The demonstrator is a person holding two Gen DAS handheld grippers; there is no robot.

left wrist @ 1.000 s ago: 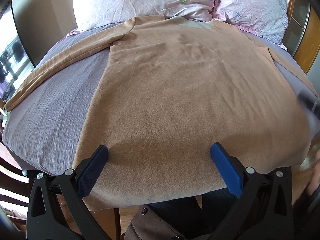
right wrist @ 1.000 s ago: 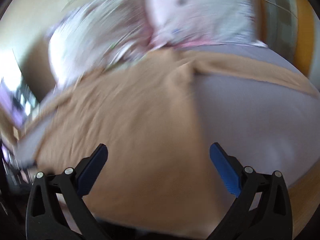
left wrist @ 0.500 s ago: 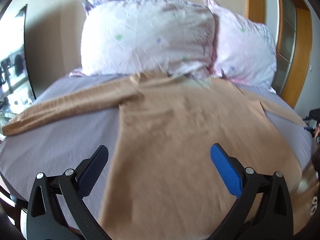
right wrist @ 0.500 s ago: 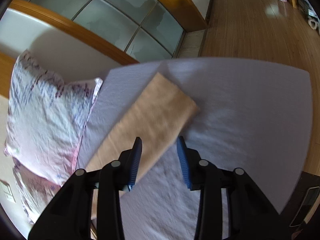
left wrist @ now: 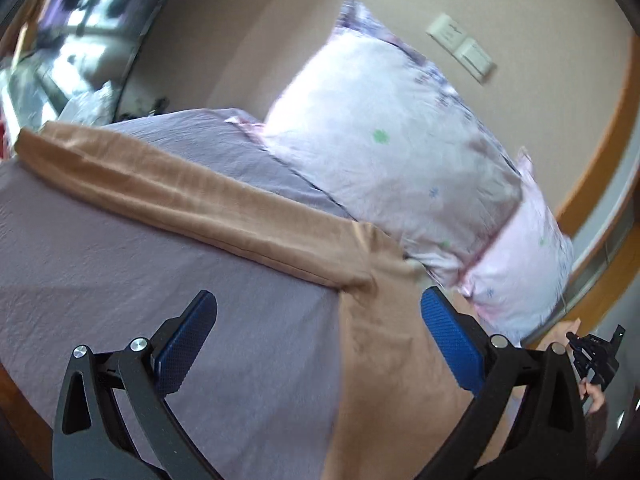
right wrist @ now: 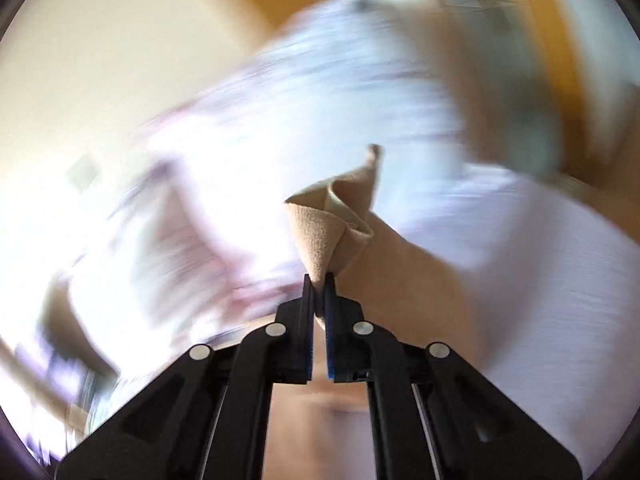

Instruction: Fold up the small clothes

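A tan long-sleeved shirt lies spread on a lilac bed sheet. In the left wrist view its left sleeve stretches out to the far left. My left gripper is open and empty, above the sheet and the shirt's armpit area. My right gripper is shut on the bunched cuff of the other tan sleeve and holds it lifted. The right wrist view is badly blurred.
Two floral pillows lie at the head of the bed against a beige wall. A wooden frame runs along the right. The other hand and gripper show at the far right of the left wrist view.
My right gripper has closed on the right sleeve's cuff and lifted it. My left gripper has swung left and forward toward the left sleeve, still open.
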